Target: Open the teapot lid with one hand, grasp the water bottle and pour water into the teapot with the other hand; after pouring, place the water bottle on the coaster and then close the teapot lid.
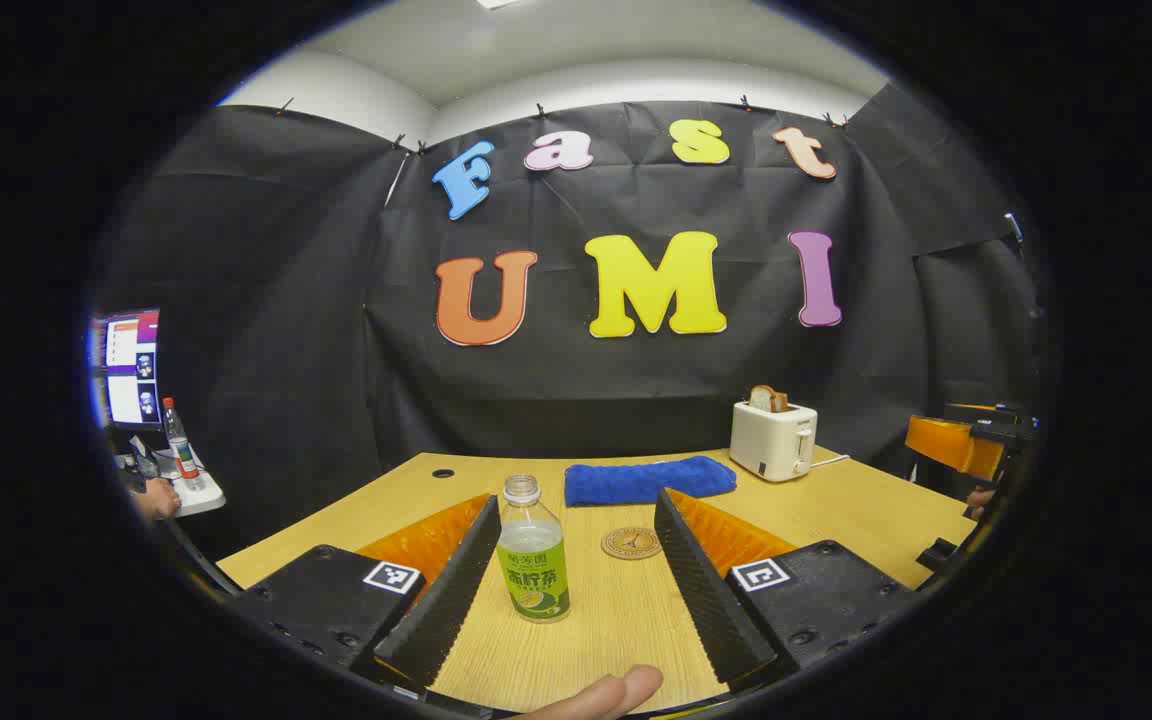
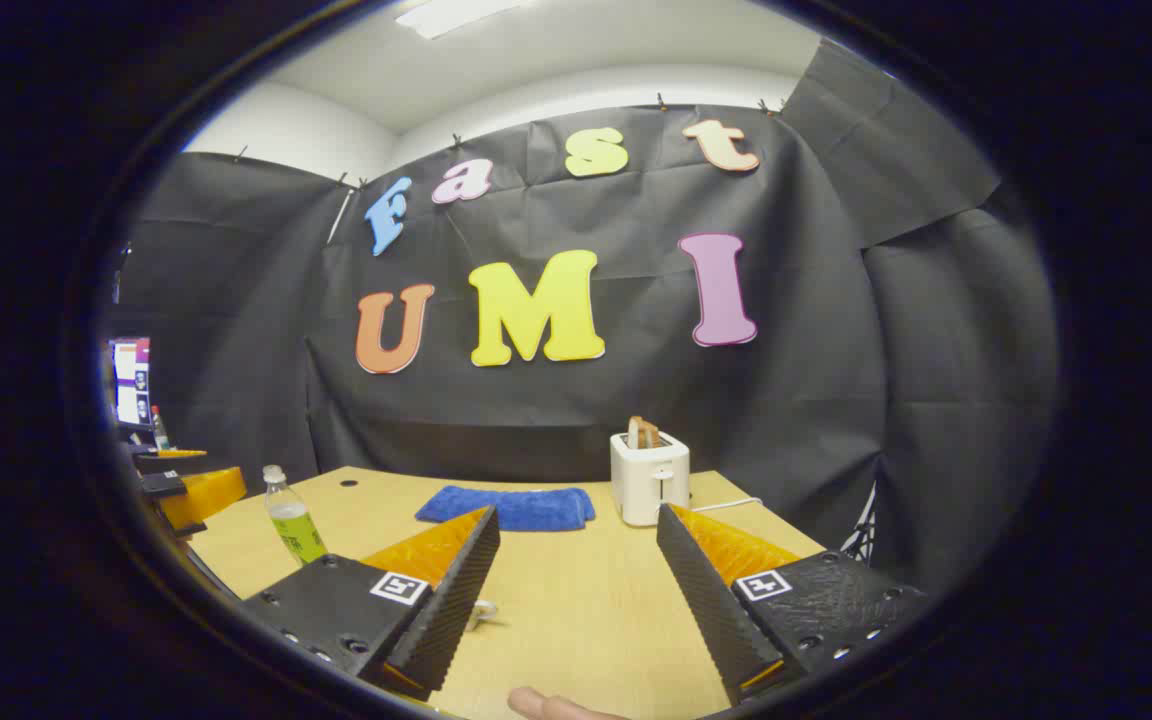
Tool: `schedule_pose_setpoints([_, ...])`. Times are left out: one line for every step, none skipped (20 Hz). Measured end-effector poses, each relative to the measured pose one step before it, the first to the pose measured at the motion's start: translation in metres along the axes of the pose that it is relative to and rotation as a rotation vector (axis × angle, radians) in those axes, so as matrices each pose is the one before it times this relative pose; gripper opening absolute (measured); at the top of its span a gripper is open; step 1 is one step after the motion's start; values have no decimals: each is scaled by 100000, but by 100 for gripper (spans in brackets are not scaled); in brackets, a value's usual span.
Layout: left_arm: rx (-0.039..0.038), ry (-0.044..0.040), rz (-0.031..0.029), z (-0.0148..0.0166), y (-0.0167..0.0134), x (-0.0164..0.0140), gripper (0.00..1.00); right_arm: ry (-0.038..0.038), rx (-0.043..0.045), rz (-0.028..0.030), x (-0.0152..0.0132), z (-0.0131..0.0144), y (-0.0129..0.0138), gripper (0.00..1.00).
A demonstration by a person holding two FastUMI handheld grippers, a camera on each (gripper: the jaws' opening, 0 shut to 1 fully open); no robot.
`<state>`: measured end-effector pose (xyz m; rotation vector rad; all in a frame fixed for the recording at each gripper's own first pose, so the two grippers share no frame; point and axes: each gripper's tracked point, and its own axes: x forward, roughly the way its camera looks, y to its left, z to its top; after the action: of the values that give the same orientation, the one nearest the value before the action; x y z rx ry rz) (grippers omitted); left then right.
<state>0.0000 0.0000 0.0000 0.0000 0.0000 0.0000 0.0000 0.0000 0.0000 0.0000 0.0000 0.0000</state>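
On the table (image 1: pixel 836 500) we count one bottle (image 1: pixel 532 555), one coaster (image 1: pixel 631 543), one blue towel (image 1: pixel 648 479) and one toaster (image 1: pixel 773 438) with bread standing in its slot. A second, red-capped bottle (image 1: pixel 179 442) stands on a small side table by a monitor (image 1: pixel 128 366) at the far left.

In the left gripper view, the left gripper (image 1: pixel 576 590) has its jaws wide apart and holds nothing. The bottle stands upright between the two fingers, close to the left-hand finger; we cannot tell whether it touches it. Its cap is off or clear, we cannot tell which. The coaster lies just beyond, to the right of the bottle, with the towel behind it near the wall. A fingertip (image 1: pixel 606 695) shows at the bottom edge. The other gripper (image 1: pixel 956 445) shows at the right edge.

In the right gripper view, the right gripper (image 2: pixel 576 590) is also spread wide over bare table, gripping nothing. A small pale object (image 2: pixel 481 612) peeks out beside its left-hand finger; we cannot tell what it is. Here the bottle (image 2: pixel 293 523) stands well off to the left, and the towel (image 2: pixel 511 506) and toaster (image 2: pixel 649 476) lie ahead.
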Motion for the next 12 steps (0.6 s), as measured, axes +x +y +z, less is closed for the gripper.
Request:
schedule_pose_setpoints([403, 106, 717, 33, 520, 43, 97, 323, -1001, 763, 108, -76, 395, 92])
schedule_pose_setpoints([-163, 612, 688, -69, 352, 239, 97, 189, -787, 469, -63, -291, 220, 95])
schedule_pose_setpoints([-1066, 603, 573, -329, 214, 42, 97, 159, -507, 453, -1, -304, 193, 95])
schedule_pose_setpoints([-1357, 623, 311, -130, 167, 154, 97, 439, -307, 501, 37, -133, 199, 92])
schedule_pose_setpoints([-1034, 497, 242, -79, 357, 116, 97, 705, -189, 551, 248, -313, 231, 95])
schedule_pose_setpoints([-826, 157, 723, 0, 377, 169, 97, 451, -186, 499, 187, -88, 212, 95])
schedule_pose_setpoints([-591, 210, 1025, 26, 307, 160, 96, 410, -344, 63, 120, -231, 36, 95])
schedule_pose_setpoints([-173, 143, 510, -75, 217, 135, 97, 408, -417, -457, 109, -106, -60, 95])
schedule_pose_setpoints([101, 313, 101, -129, 47, 79, 97, 197, -208, -375, 117, -122, -134, 95])
schedule_pose_setpoints([-76, 179, 120, -32, -31, -193, 97, 670, -147, -41, 61, -215, 43, 95])
schedule_pose_setpoints([-27, -62, -28, 37, -1, -4, 97, 239, -5, 158, -56, -30, 52, 95])
schedule_pose_setpoints([-94, -29, 83, 32, 66, 62, 96, -160, -85, 419, -27, 115, 90, 92])
